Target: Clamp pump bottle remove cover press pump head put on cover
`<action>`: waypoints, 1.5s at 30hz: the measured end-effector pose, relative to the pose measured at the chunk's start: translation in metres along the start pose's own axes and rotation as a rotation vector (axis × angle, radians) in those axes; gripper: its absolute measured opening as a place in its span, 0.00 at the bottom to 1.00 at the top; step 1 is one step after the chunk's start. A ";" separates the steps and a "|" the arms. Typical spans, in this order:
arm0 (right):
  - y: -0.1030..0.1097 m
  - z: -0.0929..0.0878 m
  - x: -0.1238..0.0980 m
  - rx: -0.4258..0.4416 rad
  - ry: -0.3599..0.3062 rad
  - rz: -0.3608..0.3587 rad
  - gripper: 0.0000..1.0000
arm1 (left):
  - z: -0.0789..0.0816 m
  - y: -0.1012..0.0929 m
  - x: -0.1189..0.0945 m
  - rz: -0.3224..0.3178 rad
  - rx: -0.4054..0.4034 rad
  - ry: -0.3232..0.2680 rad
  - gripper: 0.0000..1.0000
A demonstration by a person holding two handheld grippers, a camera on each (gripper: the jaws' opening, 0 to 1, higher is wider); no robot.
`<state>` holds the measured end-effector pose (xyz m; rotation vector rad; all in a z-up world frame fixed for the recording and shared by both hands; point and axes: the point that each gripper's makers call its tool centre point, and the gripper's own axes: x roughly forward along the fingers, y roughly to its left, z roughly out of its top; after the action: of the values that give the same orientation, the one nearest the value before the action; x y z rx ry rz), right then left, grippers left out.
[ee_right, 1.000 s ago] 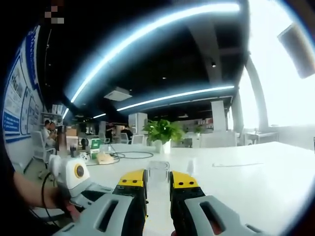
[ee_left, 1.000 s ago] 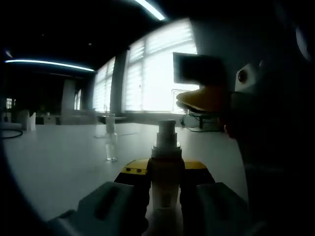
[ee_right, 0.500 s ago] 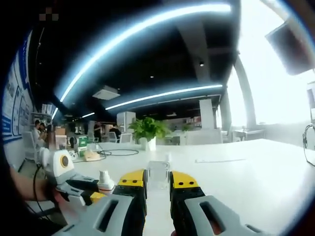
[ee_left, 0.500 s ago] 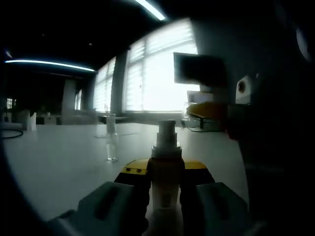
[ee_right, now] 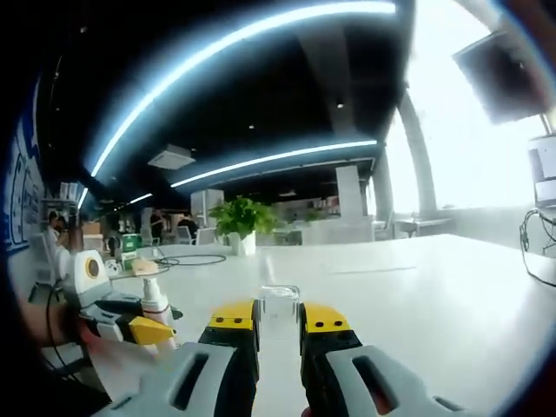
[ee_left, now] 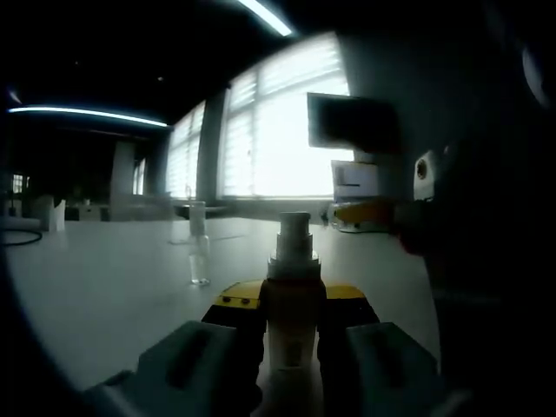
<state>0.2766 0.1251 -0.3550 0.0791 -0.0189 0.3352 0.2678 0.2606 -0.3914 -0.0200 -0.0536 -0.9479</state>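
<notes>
Currently the left gripper point(ee_left: 291, 334) has its jaws clamped on the pump bottle point(ee_left: 293, 317), which stands upright between them, pump head point(ee_left: 294, 234) bare. Beyond the bottle, a small clear bottle point(ee_left: 198, 252) stands on the desk point(ee_left: 104, 295). To the bottle's right, the right gripper point(ee_left: 365, 213) hangs above the desk. In the right gripper view, the right gripper point(ee_right: 278, 334) holds the clear cover point(ee_right: 279, 311) in narrow jaws; the left gripper point(ee_right: 130, 323) with the bottle point(ee_right: 156, 304) sits to the cover's left.

Dim backlit room, blown-out windows point(ee_left: 278, 130), glaring ceiling strips point(ee_right: 261, 43), fisheye-bent edges
</notes>
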 end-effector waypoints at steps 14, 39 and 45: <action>-0.016 -0.043 0.001 -0.028 0.156 -0.003 0.13 | 0.000 0.001 0.000 0.001 0.001 0.000 0.13; -0.016 -0.075 0.001 -0.044 0.275 0.012 0.13 | 0.000 0.001 0.000 0.001 0.004 -0.001 0.13; -0.018 -0.082 0.000 -0.055 0.301 0.008 0.13 | 0.000 0.001 0.000 0.001 0.004 -0.001 0.13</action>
<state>0.2829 0.1150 -0.4381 -0.0270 0.2696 0.3518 0.2683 0.2612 -0.3917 -0.0164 -0.0567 -0.9467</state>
